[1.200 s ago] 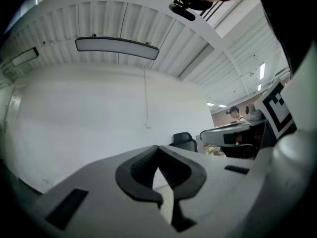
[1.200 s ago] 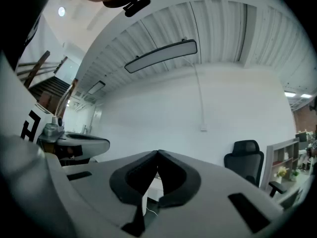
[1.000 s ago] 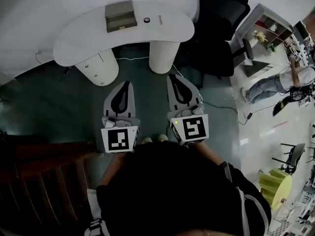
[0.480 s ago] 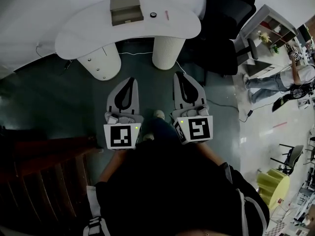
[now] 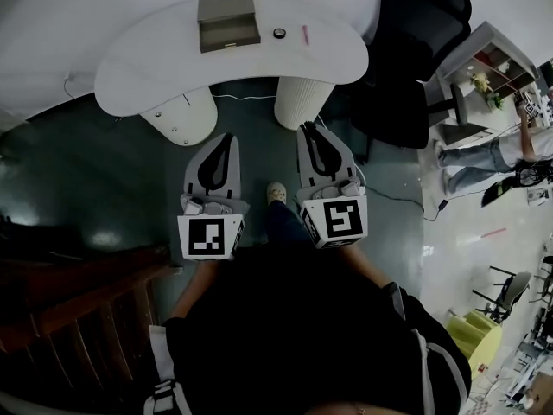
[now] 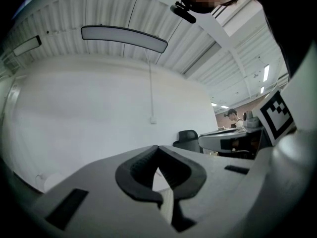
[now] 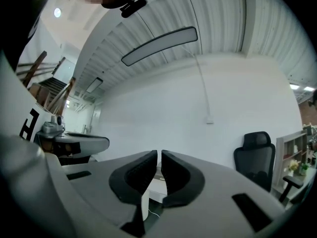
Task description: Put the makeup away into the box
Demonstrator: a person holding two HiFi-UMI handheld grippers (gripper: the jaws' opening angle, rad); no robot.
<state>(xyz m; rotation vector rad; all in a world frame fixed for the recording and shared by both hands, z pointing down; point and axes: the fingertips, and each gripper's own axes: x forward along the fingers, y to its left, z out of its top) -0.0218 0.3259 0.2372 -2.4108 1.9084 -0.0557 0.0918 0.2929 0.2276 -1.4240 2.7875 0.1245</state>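
An open grey-brown box (image 5: pixel 229 22) stands on the white curved table (image 5: pixel 155 63) at the top of the head view. To its right on the tabletop lie a small round black makeup pot (image 5: pixel 279 33) and a slim pink stick (image 5: pixel 304 35). My left gripper (image 5: pixel 227 137) and right gripper (image 5: pixel 308 129) are held side by side over the dark floor, short of the table, pointing towards it. Both are shut with nothing between the jaws. In the left gripper view the left gripper (image 6: pixel 157 148) shows its tips together. In the right gripper view only a hairline gap shows at the right gripper (image 7: pixel 159 153).
Two round white pedestals (image 5: pixel 304 102) carry the table. A black office chair (image 5: pixel 415 50) stands to its right, with a white shelf (image 5: pixel 484 63) and a person (image 5: pixel 510 150) beyond. A wooden stair rail (image 5: pixel 69 301) runs along the lower left. A cable (image 5: pixel 406 199) crosses the floor.
The person has stepped forward, one shoe now showing between the grippers. Both grippers have moved towards the table and stayed shut. The table and box look larger in the head view.
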